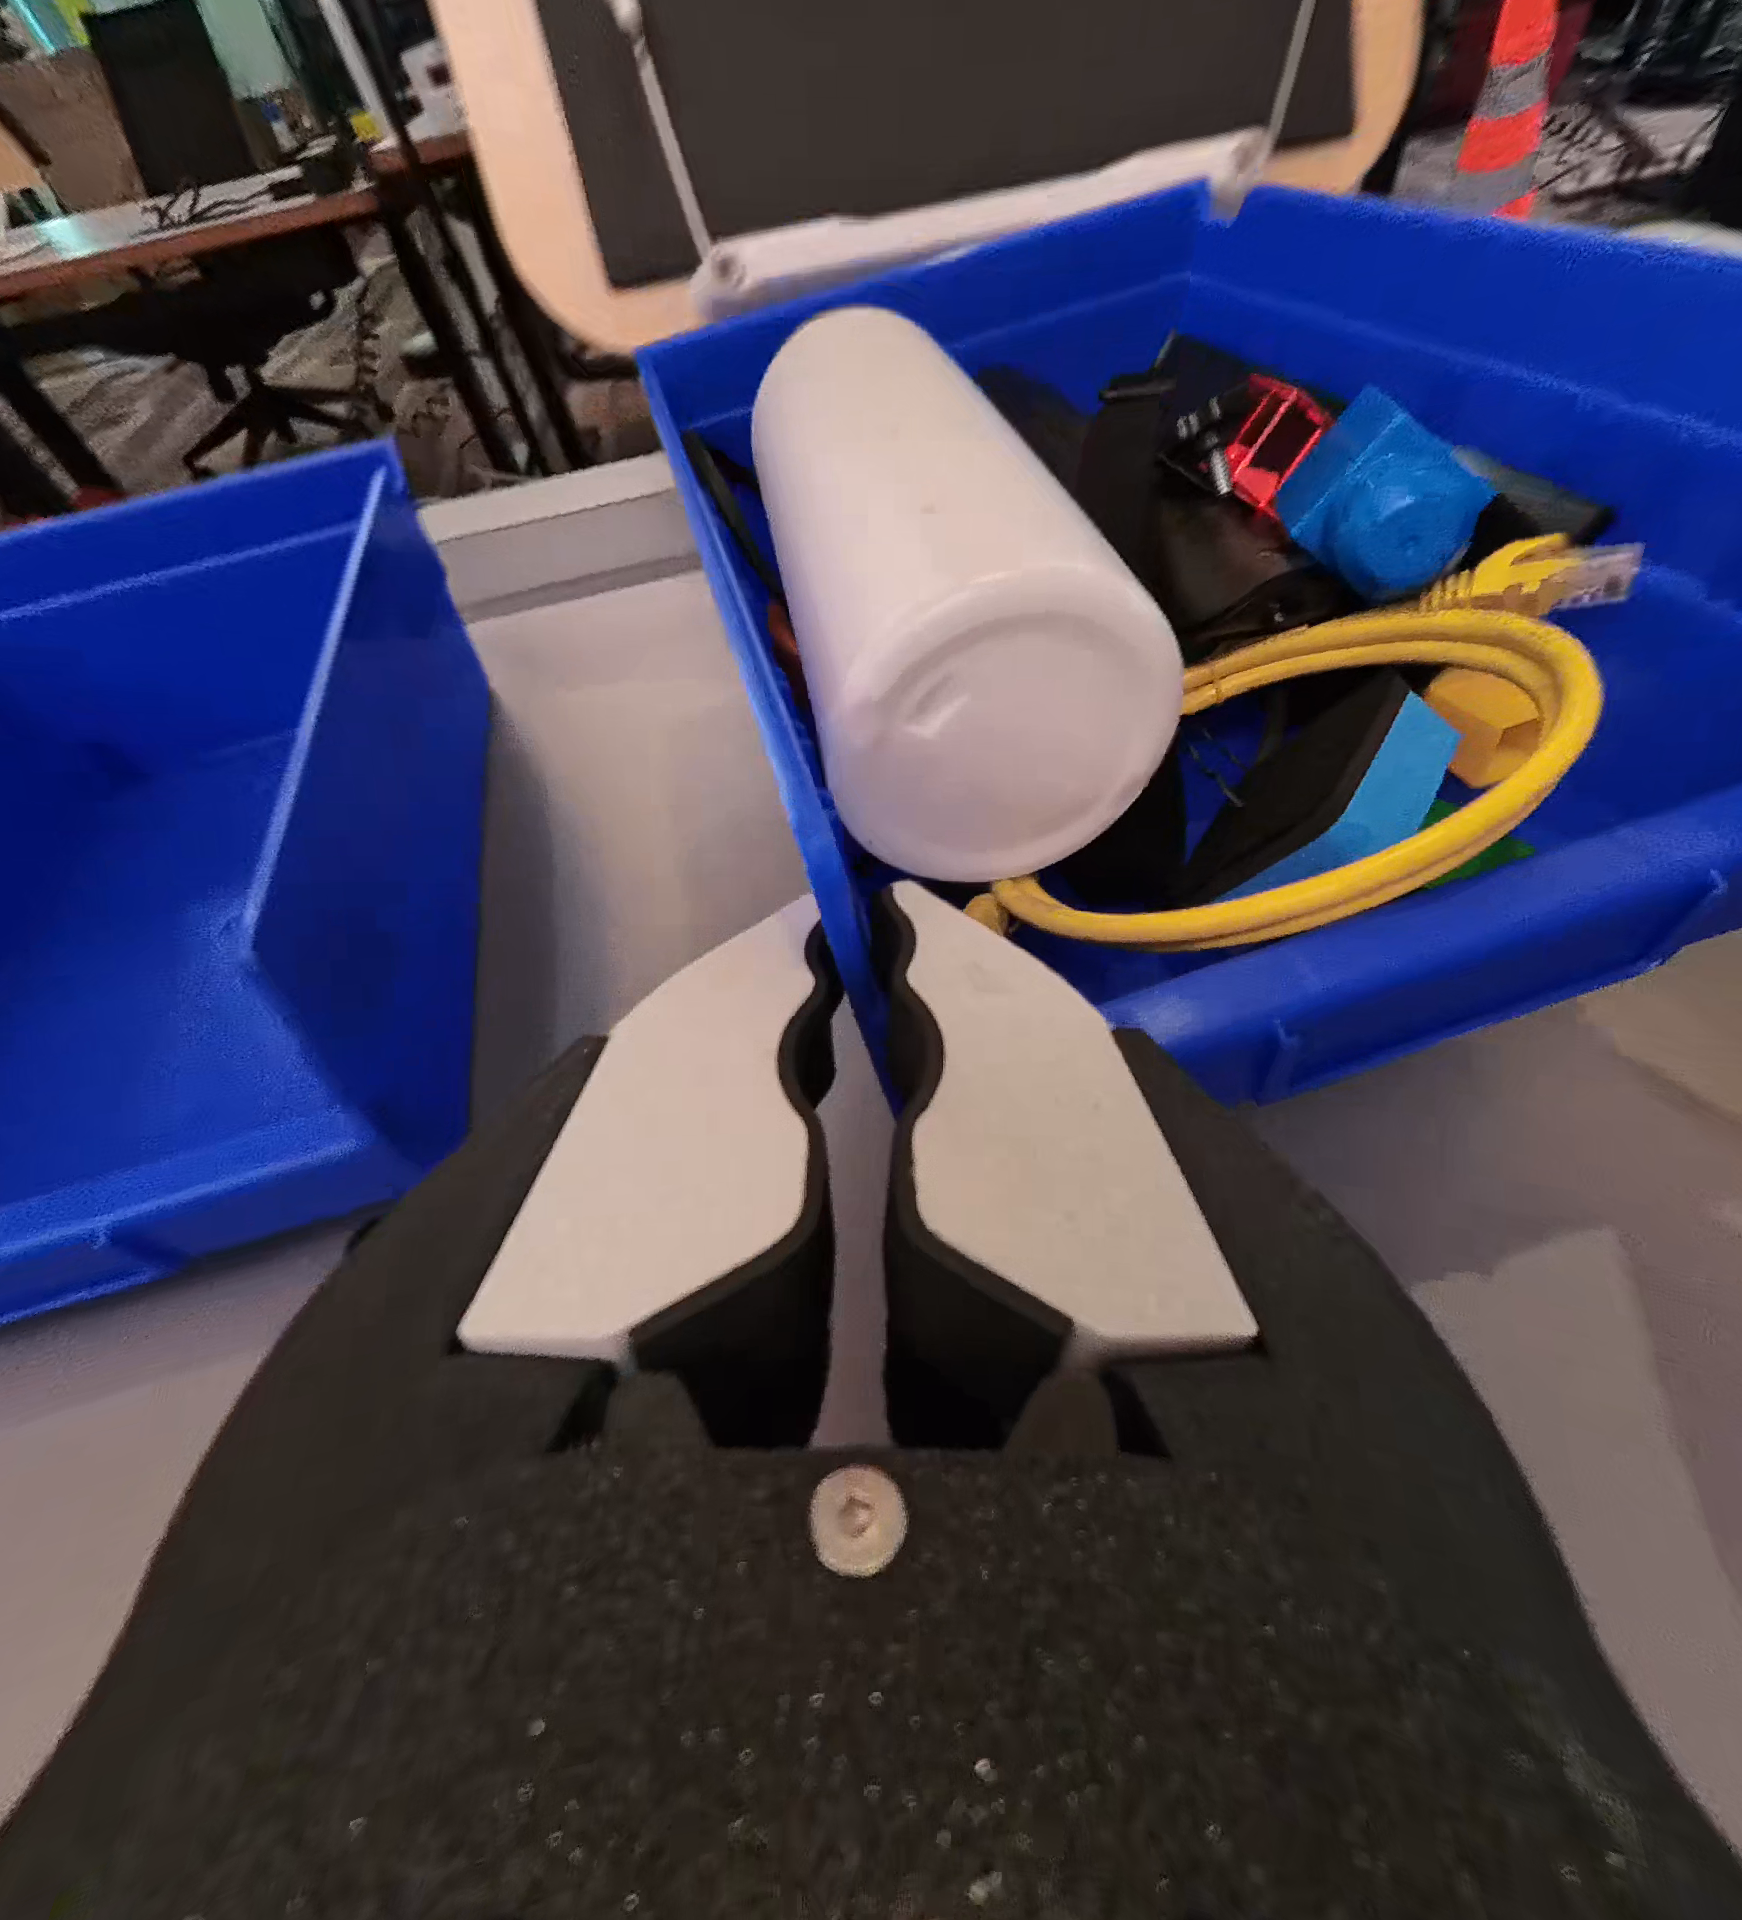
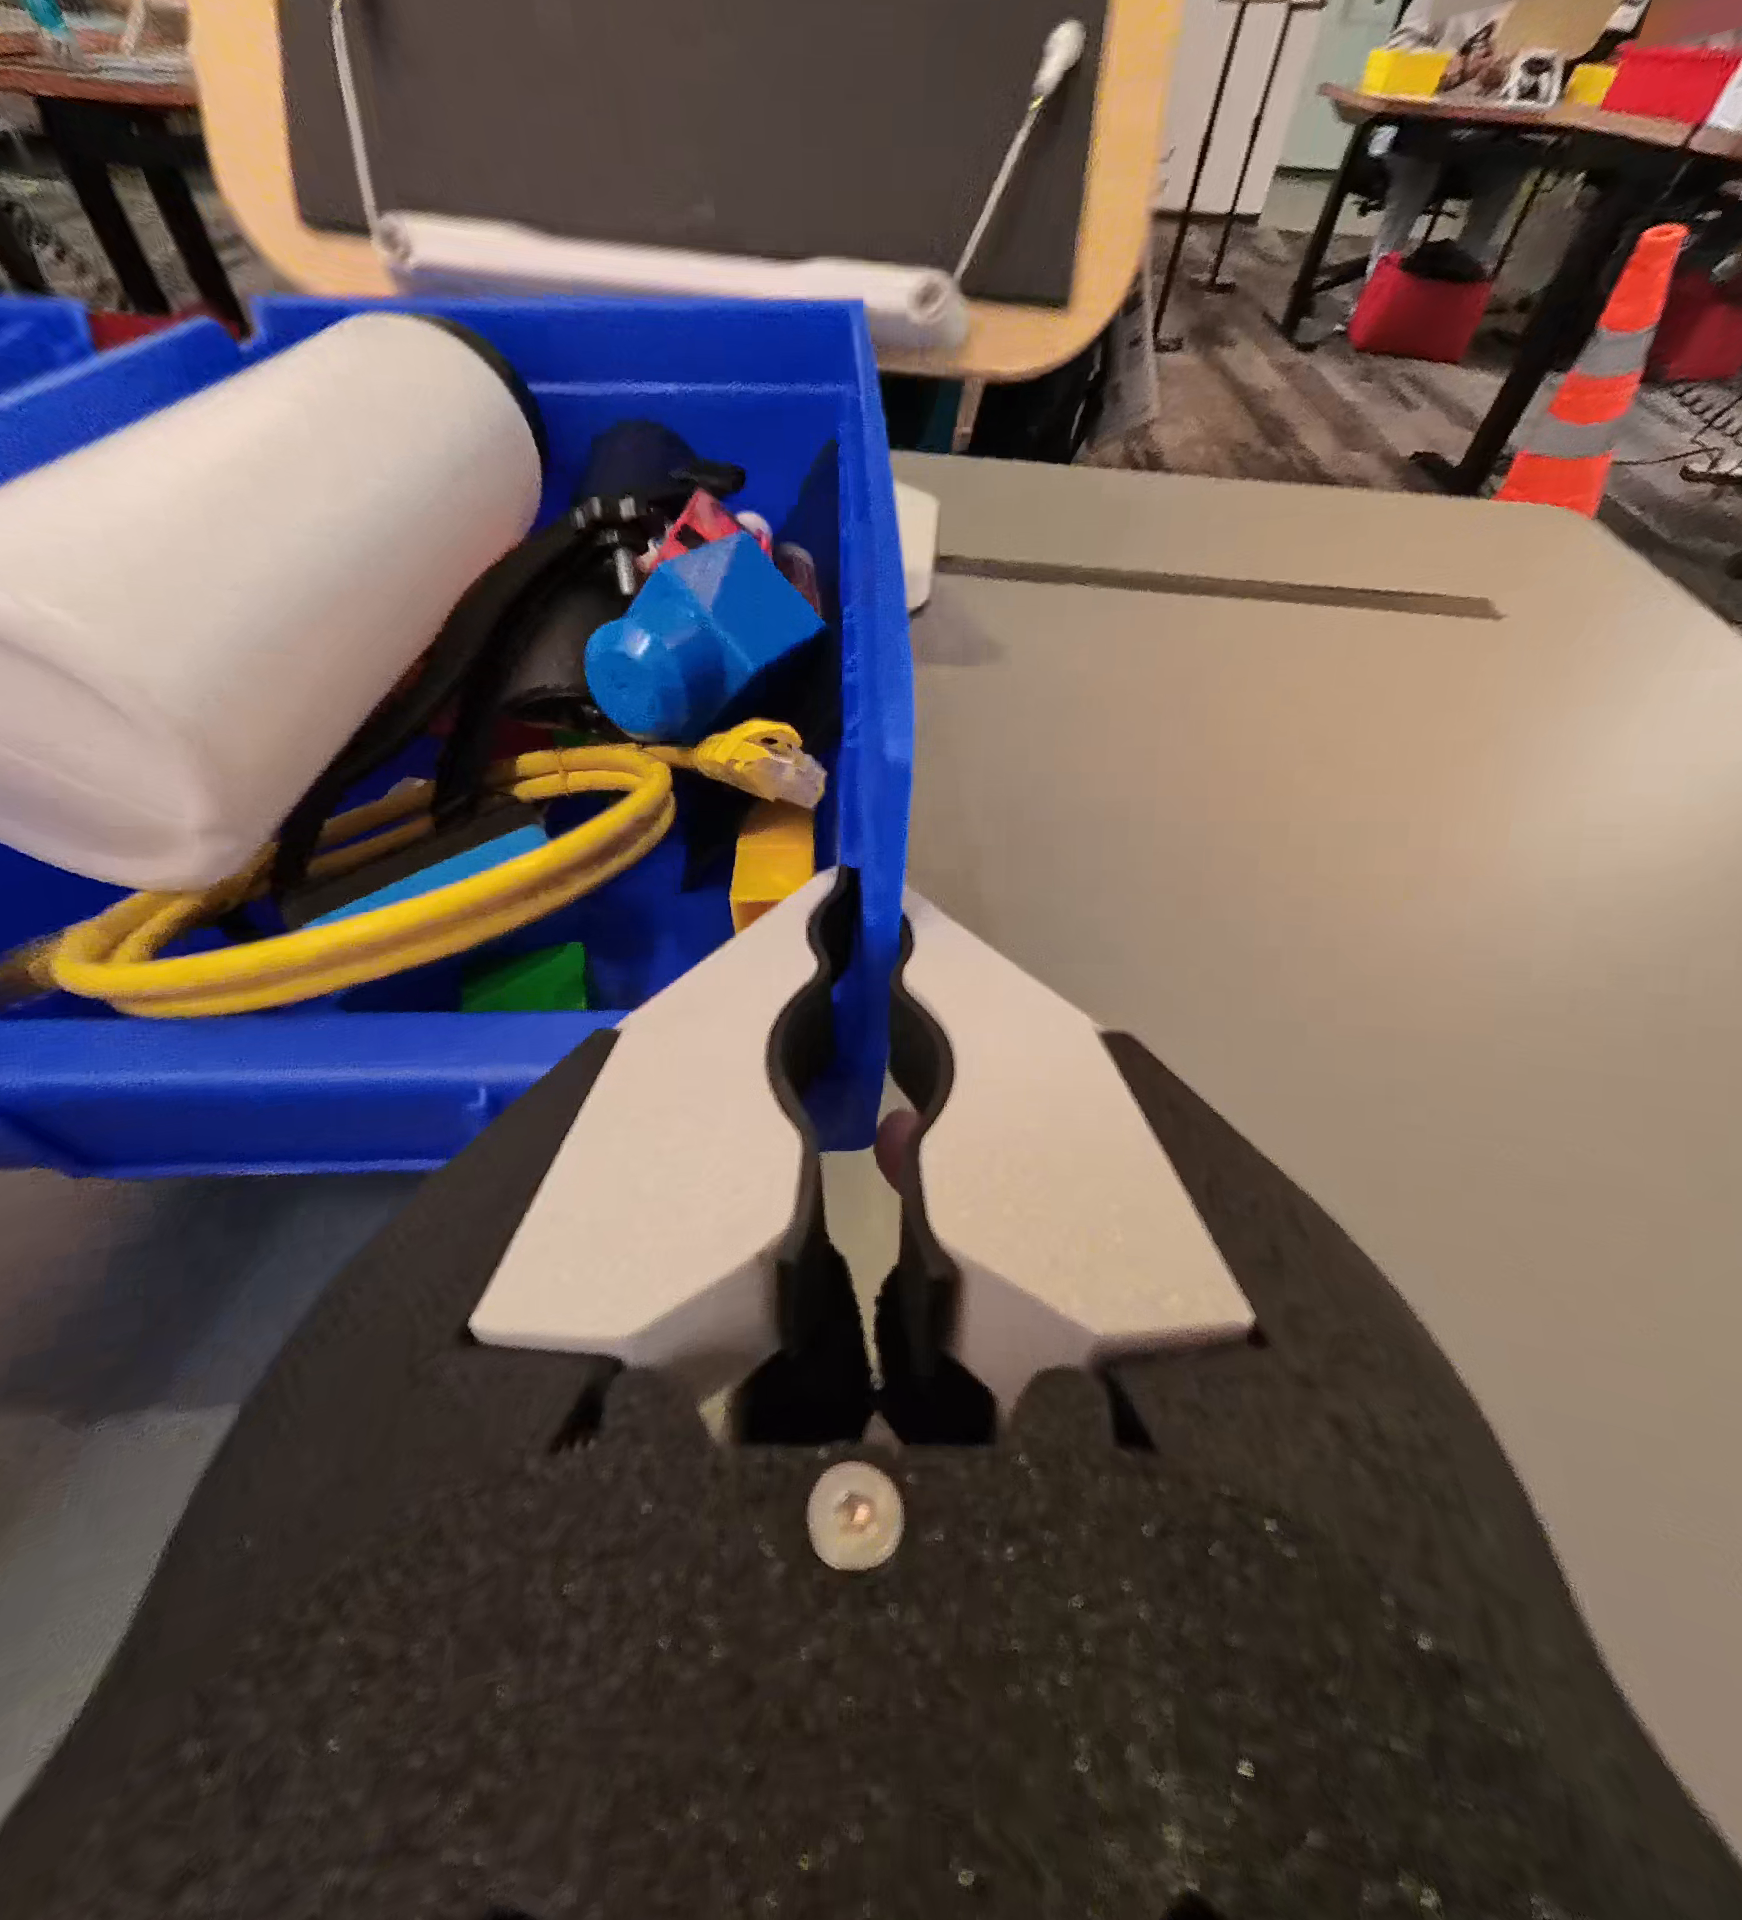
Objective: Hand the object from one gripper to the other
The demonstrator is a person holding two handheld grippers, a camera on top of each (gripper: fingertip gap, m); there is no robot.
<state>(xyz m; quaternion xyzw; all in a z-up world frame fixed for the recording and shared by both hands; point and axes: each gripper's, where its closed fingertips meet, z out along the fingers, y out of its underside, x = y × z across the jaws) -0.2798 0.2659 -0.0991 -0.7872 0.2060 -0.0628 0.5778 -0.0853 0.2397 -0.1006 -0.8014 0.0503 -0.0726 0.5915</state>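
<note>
Left gripper (image 1: 859, 914): mine, jaws nearly closed, clamped on the left wall of the full bin (image 1: 1469, 312); thin blue wall ran between my fingers.
Right gripper (image 2: 867, 904): mine, jaws nearly closed, pinched on the right wall of the same bin (image 2: 872, 644) near its front corner.
Bottle (image 1: 950, 592): white cylinder, lying tilted in the bin, base end resting on the left wall and sticking up toward my left gripper; neither gripper held it. Right view showed it (image 2: 181, 613) at the bin's left side, dark cap at the far end.
Cable (image 1: 1366, 831): yellow, coiled in the bin under and beside the bottle, clear plug at the end.
Blue part (image 1: 1386, 499): chunky plastic piece, right of the bottle, on top of black straps.
Red piece (image 1: 1262, 426): small, translucent, behind the blue part.
Green block (image 2: 524, 977): at the bin's front, under the cable.
Second bin (image 1: 171, 831): blue, left of the full one, apart from it.
Table (image 2: 1314, 831): grey, both bins on it.
Cone (image 2: 1594, 374): orange with grey bands, on the floor beyond the table.
Writing: none readable on bottle, bins or grippers.
</note>
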